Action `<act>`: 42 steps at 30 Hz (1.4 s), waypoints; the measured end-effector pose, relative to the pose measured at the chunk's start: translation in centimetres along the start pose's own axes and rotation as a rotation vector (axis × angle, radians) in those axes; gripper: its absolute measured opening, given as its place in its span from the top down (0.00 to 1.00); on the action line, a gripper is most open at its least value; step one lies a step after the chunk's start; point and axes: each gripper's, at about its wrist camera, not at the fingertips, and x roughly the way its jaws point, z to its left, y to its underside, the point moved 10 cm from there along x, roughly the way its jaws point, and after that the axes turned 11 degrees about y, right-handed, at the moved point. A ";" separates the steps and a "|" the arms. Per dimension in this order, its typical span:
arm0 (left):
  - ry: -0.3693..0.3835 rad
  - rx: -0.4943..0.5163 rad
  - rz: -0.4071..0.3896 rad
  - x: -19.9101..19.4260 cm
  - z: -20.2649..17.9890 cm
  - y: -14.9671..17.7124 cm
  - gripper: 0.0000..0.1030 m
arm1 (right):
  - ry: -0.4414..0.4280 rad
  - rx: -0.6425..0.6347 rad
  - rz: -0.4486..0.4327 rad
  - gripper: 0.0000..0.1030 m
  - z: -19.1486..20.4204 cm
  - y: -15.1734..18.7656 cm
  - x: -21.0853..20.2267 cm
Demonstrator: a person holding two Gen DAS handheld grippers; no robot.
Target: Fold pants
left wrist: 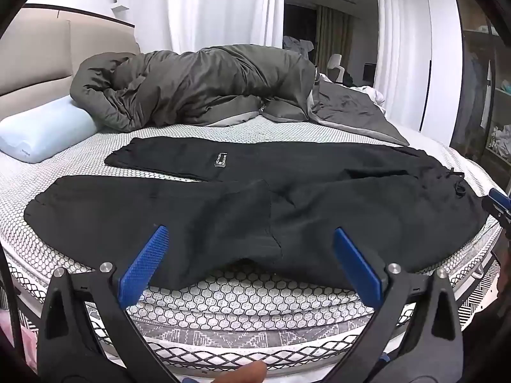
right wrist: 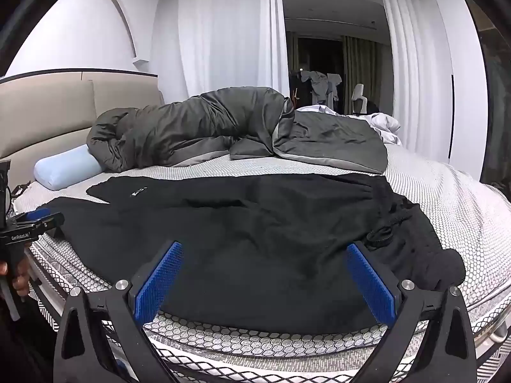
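The left gripper is hovering with its blue pads spread wide over the near edge of the mattress, pinching nothing. The right gripper is likewise gaping apart above the waistband end. The black pants are lying flat across the mattress, legs pointing left. Farther back, a grey duvet is lying bunched beside a pale blue pillow.

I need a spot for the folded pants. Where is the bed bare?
Bare mattress lies right of the pants, and a strip between them and the blanket. The pillow corner is crowded.
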 end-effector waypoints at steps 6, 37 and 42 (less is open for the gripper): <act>-0.003 -0.001 -0.001 -0.1 0.0 0.0 0.01 | -0.003 0.016 -0.001 0.00 0.0 0.0 0.3; -0.004 -0.001 0.001 -0.1 0.0 0.0 0.01 | 0.004 0.013 -0.006 0.00 0.0 -0.2 -0.3; -0.003 -0.002 0.000 -0.1 0.0 0.0 0.01 | 0.004 0.013 -0.006 0.00 0.0 -0.2 -0.3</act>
